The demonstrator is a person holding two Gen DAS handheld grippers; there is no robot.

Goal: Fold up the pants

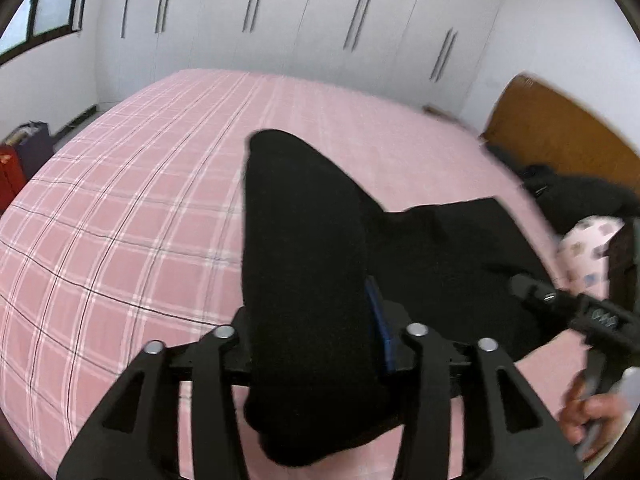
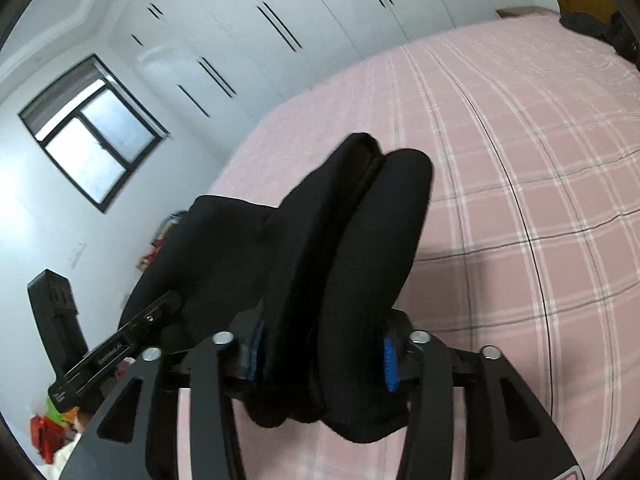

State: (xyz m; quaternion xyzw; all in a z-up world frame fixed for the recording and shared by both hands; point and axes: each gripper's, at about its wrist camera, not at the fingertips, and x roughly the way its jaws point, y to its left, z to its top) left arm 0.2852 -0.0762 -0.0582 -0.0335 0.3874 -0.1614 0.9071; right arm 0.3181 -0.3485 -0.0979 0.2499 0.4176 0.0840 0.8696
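Observation:
The black pants rise as a thick fold between the fingers of my left gripper, above the pink plaid bed. The cloth fills the jaws and lies against the blue pad; the fingertips are hidden. More of the pants spreads right toward my right gripper, which a hand holds. In the right wrist view, a doubled bundle of pants is packed between both blue pads of my right gripper. The left gripper shows at the lower left.
A wooden headboard stands at the right with a dark clothes pile and a patterned pink cloth below it. White wardrobes line the far wall. Bags sit on the floor at left. A window is in the wall.

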